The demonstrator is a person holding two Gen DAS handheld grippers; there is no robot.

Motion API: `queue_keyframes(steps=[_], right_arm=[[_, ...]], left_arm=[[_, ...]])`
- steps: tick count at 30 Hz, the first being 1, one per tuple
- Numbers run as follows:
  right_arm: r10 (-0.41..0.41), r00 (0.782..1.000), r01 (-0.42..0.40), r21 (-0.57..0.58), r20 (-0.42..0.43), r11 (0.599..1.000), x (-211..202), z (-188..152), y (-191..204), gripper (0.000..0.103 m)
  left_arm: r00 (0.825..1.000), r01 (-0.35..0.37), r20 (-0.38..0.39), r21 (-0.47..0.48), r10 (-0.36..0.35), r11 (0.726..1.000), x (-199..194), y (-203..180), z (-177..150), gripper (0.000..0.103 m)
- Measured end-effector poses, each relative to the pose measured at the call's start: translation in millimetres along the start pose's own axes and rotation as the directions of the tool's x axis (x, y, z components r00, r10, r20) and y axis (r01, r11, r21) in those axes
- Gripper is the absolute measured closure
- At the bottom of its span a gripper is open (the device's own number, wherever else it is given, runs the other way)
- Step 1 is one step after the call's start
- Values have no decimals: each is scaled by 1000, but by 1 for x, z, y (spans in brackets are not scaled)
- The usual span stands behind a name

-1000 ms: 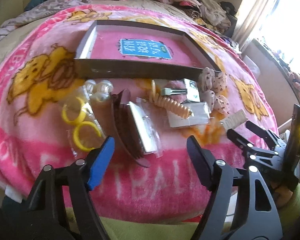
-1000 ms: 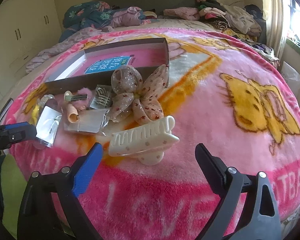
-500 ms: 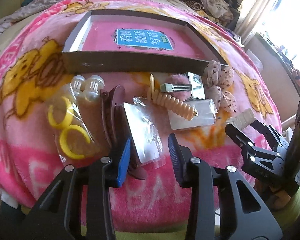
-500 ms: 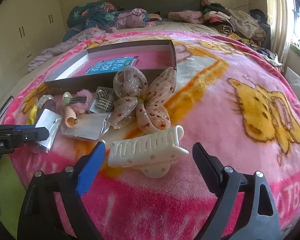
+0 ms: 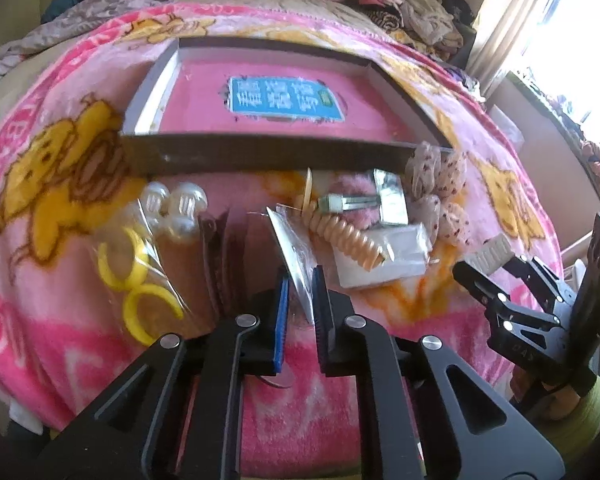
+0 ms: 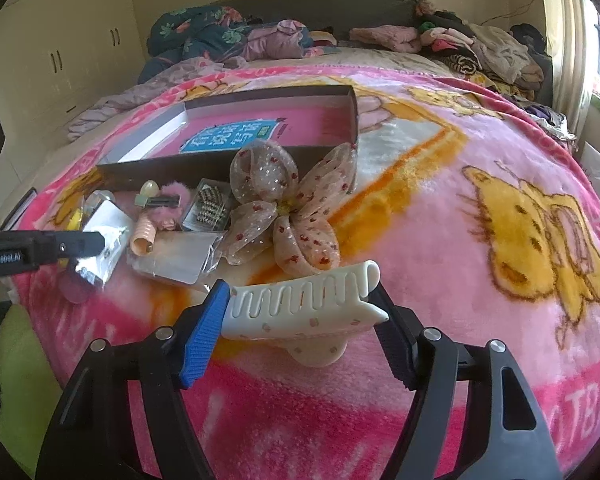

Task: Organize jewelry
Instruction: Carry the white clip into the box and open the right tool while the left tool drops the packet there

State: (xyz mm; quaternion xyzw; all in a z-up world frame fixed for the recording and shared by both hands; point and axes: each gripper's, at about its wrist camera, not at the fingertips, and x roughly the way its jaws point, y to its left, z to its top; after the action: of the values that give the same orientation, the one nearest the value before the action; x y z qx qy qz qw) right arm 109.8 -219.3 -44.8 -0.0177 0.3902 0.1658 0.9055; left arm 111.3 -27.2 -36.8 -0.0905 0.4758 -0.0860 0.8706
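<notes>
left claw [image 6: 80, 244] arm reads "genrobot.ai"; blanket [image 6: 580, 420] letters partly readable.

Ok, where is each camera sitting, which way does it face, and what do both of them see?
Left wrist: on the left gripper, facing down over the blanket at a clear packet pinched between its fingers; the right gripper shows at right.
Right wrist: on the right gripper, whose jaws, just closing, press the white claw clip; the left gripper enters at left.
Shared: the box, the mesh bow.
</notes>
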Motion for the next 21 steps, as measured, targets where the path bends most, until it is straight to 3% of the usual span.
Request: queue_keyframes(steps=[11, 21], right_arm=[[3, 998, -5, 29, 56, 1000, -18, 30, -13, 34], [29, 995, -34, 54, 92, 998, 0, 80, -11, 34]], left_arm=[[992, -15, 121, -53, 21, 998, -30, 31, 40, 98], [985, -44, 160, -112, 62, 993, -26, 68, 75, 98]])
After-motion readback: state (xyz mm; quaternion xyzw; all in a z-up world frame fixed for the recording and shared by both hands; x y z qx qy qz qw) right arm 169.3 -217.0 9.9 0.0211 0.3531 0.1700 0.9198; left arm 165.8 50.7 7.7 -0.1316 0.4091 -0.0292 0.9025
